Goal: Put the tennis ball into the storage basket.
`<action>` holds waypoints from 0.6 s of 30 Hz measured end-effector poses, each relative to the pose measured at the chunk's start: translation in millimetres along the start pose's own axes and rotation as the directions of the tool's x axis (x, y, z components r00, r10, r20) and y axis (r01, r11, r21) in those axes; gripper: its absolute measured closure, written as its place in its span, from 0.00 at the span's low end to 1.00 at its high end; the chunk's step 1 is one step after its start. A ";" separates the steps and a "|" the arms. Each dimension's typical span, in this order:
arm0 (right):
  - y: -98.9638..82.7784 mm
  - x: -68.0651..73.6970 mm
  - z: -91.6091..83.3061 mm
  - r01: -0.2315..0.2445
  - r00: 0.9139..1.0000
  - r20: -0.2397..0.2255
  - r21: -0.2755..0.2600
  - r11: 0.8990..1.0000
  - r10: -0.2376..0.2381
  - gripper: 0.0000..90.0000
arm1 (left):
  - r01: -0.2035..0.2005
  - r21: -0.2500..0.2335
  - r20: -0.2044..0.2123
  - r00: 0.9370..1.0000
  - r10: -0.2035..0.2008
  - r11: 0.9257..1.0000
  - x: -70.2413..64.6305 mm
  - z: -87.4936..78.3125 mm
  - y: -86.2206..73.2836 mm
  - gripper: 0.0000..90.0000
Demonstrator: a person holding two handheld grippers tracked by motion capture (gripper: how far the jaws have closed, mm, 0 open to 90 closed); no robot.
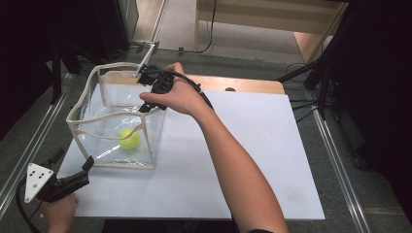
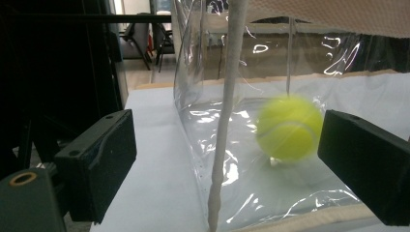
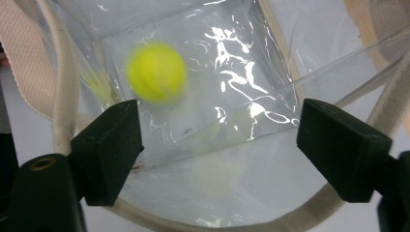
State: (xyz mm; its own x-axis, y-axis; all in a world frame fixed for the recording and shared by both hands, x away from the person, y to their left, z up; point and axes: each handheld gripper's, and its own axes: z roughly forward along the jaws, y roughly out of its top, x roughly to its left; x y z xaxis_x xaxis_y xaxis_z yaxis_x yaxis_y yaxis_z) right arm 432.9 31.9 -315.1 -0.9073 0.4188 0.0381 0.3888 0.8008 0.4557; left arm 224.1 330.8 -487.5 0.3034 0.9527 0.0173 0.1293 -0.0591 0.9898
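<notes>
We see bare forearms, a dark sleeve edge at six o'clock, and black grippers, the left gripper bearing a dotted grey plate.

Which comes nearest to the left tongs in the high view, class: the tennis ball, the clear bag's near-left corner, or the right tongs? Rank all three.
1. The clear bag, near-left corner, just beyond the left tongs.
2. The tennis ball, inside the bag on its floor.
3. The right tongs, up at the bag's far-right rim.
</notes>
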 end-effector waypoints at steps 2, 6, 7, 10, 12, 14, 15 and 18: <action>-0.4 1.1 -3.2 0.000 1.000 0.001 -0.010 1.000 0.000 0.11 | 0.000 0.000 0.000 1.000 0.000 1.000 0.0 0.0 0.0 0.08; -1.6 1.7 -11.4 -0.007 1.000 0.019 -0.048 0.999 0.008 0.11 | -0.002 0.003 -0.001 1.000 0.002 1.000 -0.1 -0.1 0.0 0.08; -2.1 1.8 -13.7 -0.010 1.000 0.020 -0.053 0.999 0.011 0.11 | -0.003 0.004 -0.001 1.000 0.003 1.000 -0.2 -0.1 0.1 0.08; -4.5 0.8 -19.6 -0.004 0.999 0.033 -0.068 0.998 0.006 0.10 | -0.009 0.011 -0.003 1.000 0.009 1.000 -0.2 -0.4 0.3 0.08; -6.6 0.4 -23.7 -0.010 0.999 0.040 -0.074 0.997 0.013 0.10 | -0.007 0.004 -0.002 1.000 0.007 1.000 -0.7 0.2 0.1 0.08; -9.1 0.0 -27.4 -0.015 0.999 0.047 -0.083 0.996 0.019 0.10 | -0.009 0.009 -0.004 1.000 0.009 1.000 -0.9 -0.1 0.3 0.08; -10.7 0.1 -29.2 -0.020 0.998 0.054 -0.090 0.996 0.025 0.09 | -0.008 0.008 -0.004 1.000 0.008 1.000 -1.0 -0.1 0.3 0.08; -15.1 -0.2 -32.8 -0.020 0.998 0.060 -0.091 0.996 0.026 0.00 | -0.008 0.009 -0.005 1.000 0.009 1.000 -1.1 -0.1 0.3 0.08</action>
State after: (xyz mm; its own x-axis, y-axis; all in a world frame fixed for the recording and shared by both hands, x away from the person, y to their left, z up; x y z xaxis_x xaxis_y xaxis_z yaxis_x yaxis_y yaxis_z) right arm 421.9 5.7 -292.8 -0.8859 0.4639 -0.0033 0.3907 0.7500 0.5337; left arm 223.8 329.8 -487.2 0.3002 0.9535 0.0264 0.1354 -0.0700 0.9883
